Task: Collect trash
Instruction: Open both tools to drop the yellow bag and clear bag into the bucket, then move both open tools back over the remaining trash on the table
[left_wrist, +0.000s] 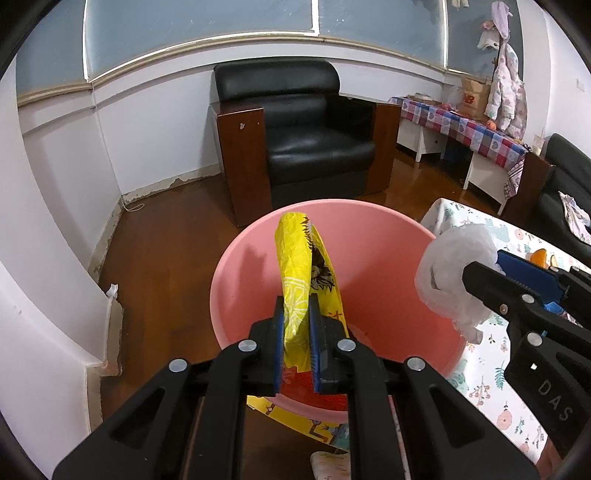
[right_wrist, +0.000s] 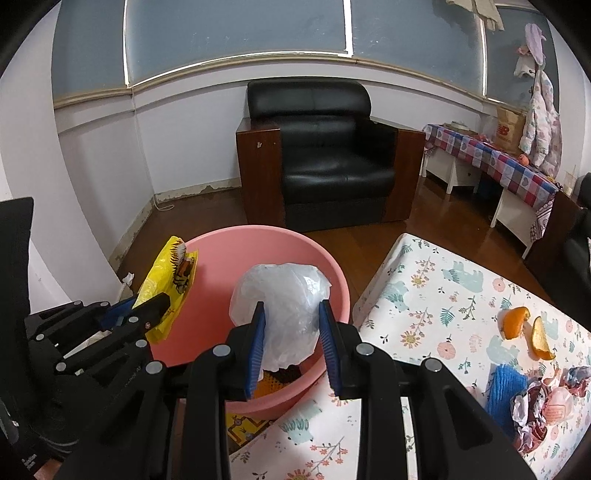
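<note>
Tongs over pink basin (left_wrist: 388, 251): left tongs (left_wrist: 297, 341) pinching limp yellow wrapper (left_wrist: 295, 258); right tongs (right_wrist: 291, 345) clasping soft, crushable plastic wad (right_wrist: 284, 299) mid-bulk.

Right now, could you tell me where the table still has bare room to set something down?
The floral tablecloth is bare along its far edge and across the middle, between the pink basin and the orange peels. The near right corner is crowded: a blue cloth and crumpled wrappers sit there, just below the peels.
</note>
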